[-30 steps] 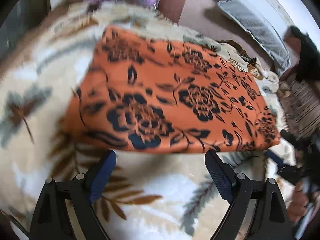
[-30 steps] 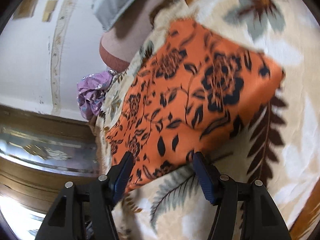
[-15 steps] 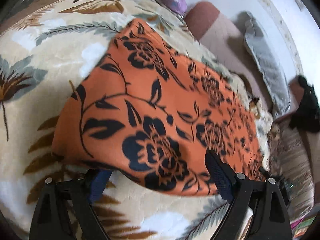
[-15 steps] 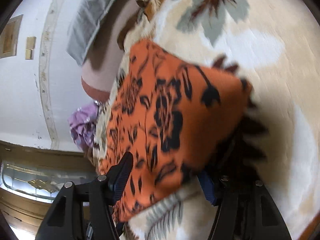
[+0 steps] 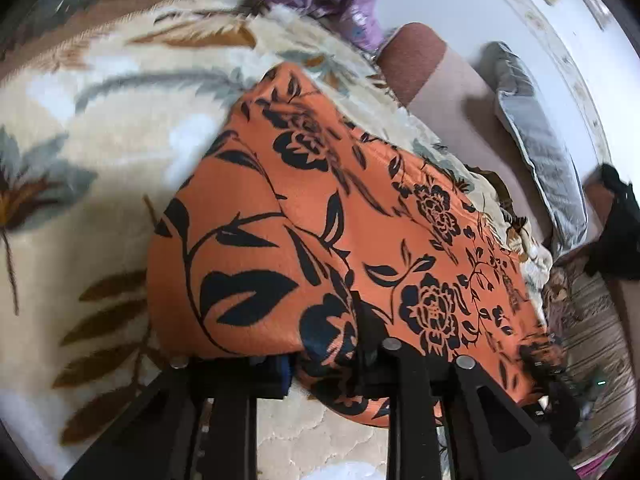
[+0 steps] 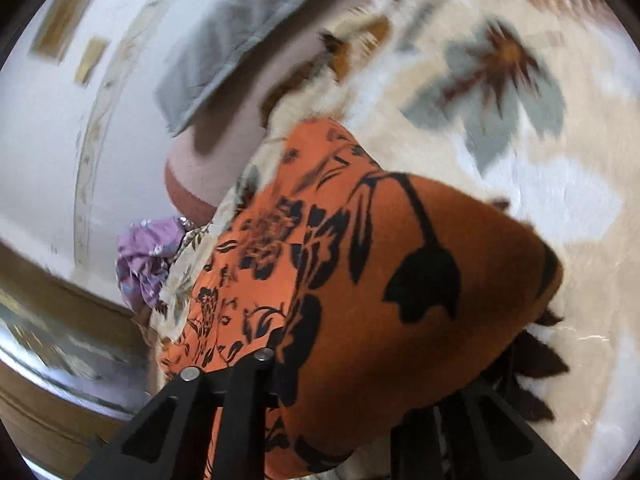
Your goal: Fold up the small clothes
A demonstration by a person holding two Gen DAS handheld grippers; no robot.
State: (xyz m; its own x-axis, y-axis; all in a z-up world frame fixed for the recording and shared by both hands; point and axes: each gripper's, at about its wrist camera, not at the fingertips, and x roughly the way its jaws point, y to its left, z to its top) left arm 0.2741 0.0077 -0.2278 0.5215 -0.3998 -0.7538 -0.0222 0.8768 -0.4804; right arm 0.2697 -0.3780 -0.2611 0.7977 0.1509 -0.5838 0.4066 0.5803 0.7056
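Left wrist: orange cloth [image 5: 320, 240] pinched in left claw [image 5: 324, 364].

We cannot see the left gripper's [image 5: 324, 364] fingertips — the orange floral cloth [image 5: 320, 240] drapes over them. The right gripper's [image 6: 344, 384] tips are buried likewise. In the right wrist view, the blanket's [image 6: 560, 184] far corner and the grey pillow [image 6: 240, 28] smear — detail unreadable.
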